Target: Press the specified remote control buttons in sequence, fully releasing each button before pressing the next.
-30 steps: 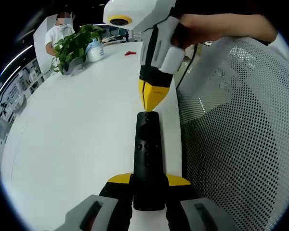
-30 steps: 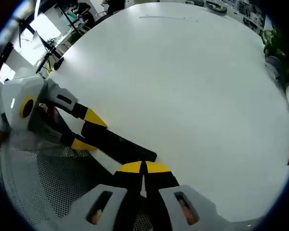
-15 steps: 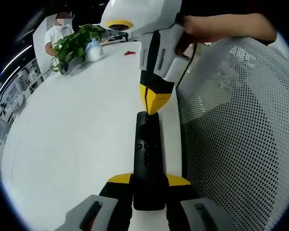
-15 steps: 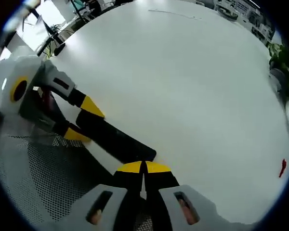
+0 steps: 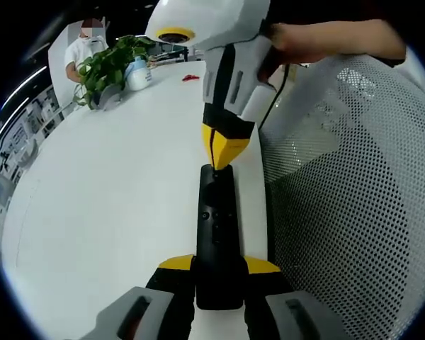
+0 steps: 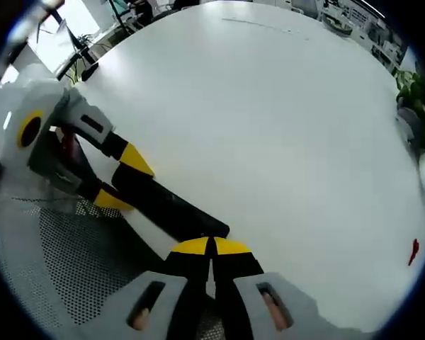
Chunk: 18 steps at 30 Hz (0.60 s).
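At the bottom centre of the left gripper view, our left gripper point(image 5: 218, 266) clamps the slim black plastic remote control point(image 5: 217, 227) on the white round table point(image 5: 113, 205). Above it, our right gripper point(image 5: 224, 150), jaws closed and empty, meets the remote's far end; angled pressure could skid off the button.

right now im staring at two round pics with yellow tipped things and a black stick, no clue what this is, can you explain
No robot here: a person holds a two-jaw gripper in each hand, and a fisheye camera rides on each one.

In the left gripper view, the left gripper clamps a black remote control near its end. The right gripper, jaws shut into a yellow point, comes from above with its tip at the remote's far end.

The right gripper view shows the same meeting from the other side.

They work over a white table. Far off stand a potted plant and a white bottle. Beside the table is a mesh chair.
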### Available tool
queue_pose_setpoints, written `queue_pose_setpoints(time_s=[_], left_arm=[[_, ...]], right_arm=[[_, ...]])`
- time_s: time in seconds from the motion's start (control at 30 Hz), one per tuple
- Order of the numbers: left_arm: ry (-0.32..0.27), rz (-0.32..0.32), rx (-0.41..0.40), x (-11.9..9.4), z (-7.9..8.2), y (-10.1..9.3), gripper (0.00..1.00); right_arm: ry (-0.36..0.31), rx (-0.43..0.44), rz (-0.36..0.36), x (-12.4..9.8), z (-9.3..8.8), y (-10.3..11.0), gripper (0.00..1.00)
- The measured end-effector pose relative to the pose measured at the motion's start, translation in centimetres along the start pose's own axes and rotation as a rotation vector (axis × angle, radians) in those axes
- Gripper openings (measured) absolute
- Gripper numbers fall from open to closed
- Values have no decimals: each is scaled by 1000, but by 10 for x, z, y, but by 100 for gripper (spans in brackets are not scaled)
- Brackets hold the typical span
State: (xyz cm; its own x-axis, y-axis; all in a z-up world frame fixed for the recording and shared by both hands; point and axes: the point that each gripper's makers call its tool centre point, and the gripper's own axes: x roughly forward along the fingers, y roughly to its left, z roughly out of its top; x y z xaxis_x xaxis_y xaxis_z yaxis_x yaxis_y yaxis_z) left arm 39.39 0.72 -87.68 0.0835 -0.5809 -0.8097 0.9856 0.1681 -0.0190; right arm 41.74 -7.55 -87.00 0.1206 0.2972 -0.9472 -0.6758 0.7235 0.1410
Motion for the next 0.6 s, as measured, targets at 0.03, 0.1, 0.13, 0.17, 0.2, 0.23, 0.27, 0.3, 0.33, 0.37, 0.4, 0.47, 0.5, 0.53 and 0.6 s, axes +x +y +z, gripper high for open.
queue_pose_setpoints(time_s=[0.03,0.1,0.13,0.17,0.2,0.23,0.27,0.3,0.33,0.37,0.4,0.47,0.5,0.53,0.6], left_arm=[[0,0,0,0,0,0,25],[-1,0,0,0,0,0,25],[-2,0,-1,0,0,0,25],[-2,-1,-3,0,0,0,25],[-2,-2,-2,0,0,0,25],[-1,-3,-1,0,0,0,25],[-1,-3,-1,0,0,0,25],[-1,-4,-1,0,0,0,25],[-1,-4,-1,0,0,0,25],[-2,-5,-1,0,0,0,25],[-3,-5,-2,0,0,0,25],[-2,-8,-2,-1,0,0,25],[0,-10,-5,-1,0,0,25],[1,-13,-16,-2,-2,1,25],[0,-10,-23,-3,-3,2,25]], right_arm=[[0,-6,-1,0,0,1,0],[-1,-22,-10,0,0,1,0],[0,-34,-16,1,0,1,0],[0,-46,-18,0,0,1,0],[2,-45,-20,1,0,0,0],[1,-48,-25,1,0,0,0],[4,-59,-32,1,0,1,0],[7,-67,-36,1,0,1,0],[14,-67,-39,1,1,1,0],[19,-63,-42,2,1,0,0],[23,-65,-44,2,1,0,0],[22,-60,-43,1,0,-1,0],[19,-51,-38,1,0,-1,0],[13,-43,-33,1,0,-2,0],[0,-14,-23,0,-1,-2,0]])
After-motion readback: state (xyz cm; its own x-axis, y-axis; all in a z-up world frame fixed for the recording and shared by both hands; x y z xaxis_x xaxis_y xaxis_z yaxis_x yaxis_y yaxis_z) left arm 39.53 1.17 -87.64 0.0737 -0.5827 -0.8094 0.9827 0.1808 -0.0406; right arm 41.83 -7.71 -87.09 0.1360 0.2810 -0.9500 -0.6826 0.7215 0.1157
